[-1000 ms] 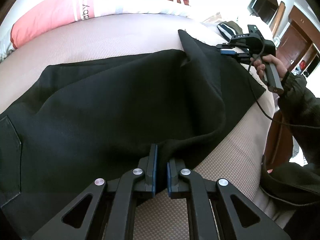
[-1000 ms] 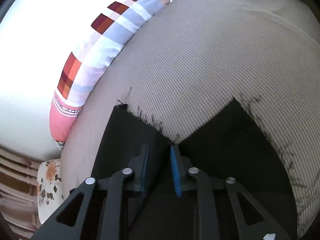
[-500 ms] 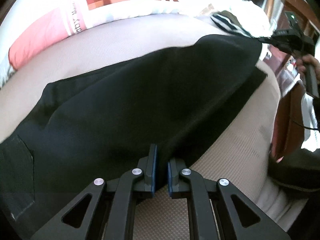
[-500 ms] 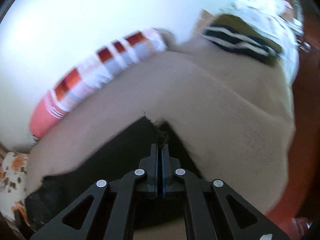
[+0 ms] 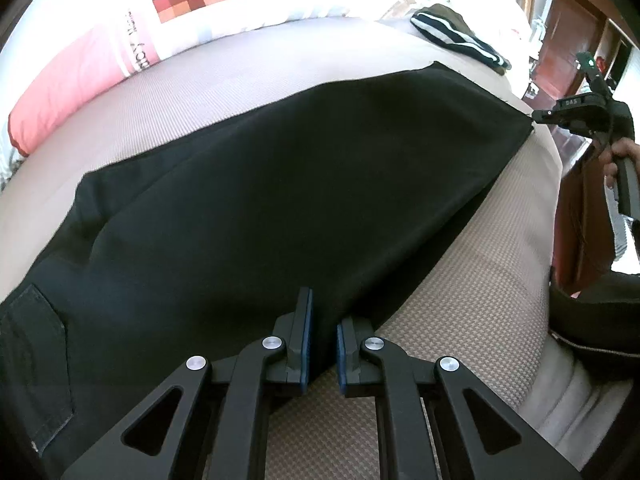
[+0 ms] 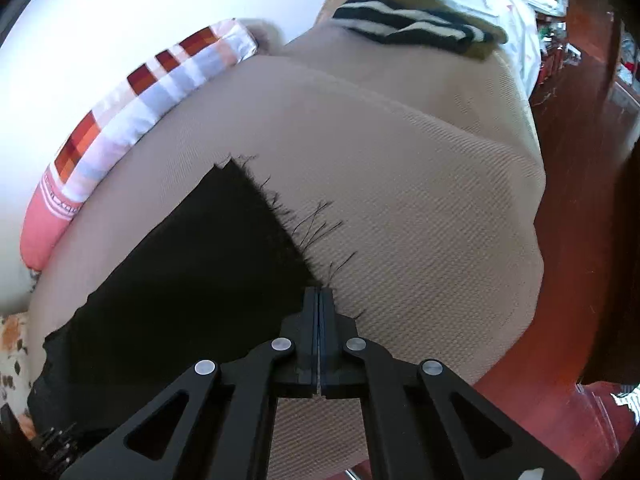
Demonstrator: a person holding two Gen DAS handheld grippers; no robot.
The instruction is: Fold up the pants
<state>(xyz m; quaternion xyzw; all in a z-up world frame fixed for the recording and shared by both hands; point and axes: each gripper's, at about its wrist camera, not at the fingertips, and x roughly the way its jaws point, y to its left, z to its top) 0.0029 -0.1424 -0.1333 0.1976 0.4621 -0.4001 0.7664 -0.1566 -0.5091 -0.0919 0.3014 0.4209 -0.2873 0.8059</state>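
Black pants [image 5: 280, 200] lie spread flat across a beige bed [image 5: 480, 300], a back pocket at the lower left. My left gripper [image 5: 320, 344] is shut on the pants' near edge, black cloth between its blue pads. My right gripper [image 6: 319, 320] is shut on the frayed hem corner of the pants [image 6: 192, 280] and holds it low over the bed. In the left wrist view the right gripper [image 5: 540, 117] sits at the far right corner of the pants, held by a hand.
A long pink, white and checked pillow [image 5: 120, 52] lies along the far side. A folded olive garment with black and white stripes [image 5: 456, 32] sits at the far end. The bed's right edge drops to a reddish wood floor [image 6: 580, 200].
My right gripper shut on the hem and pulled the folded-over leg out to the right. The pants now lie stretched flat. My left gripper kept its hold.
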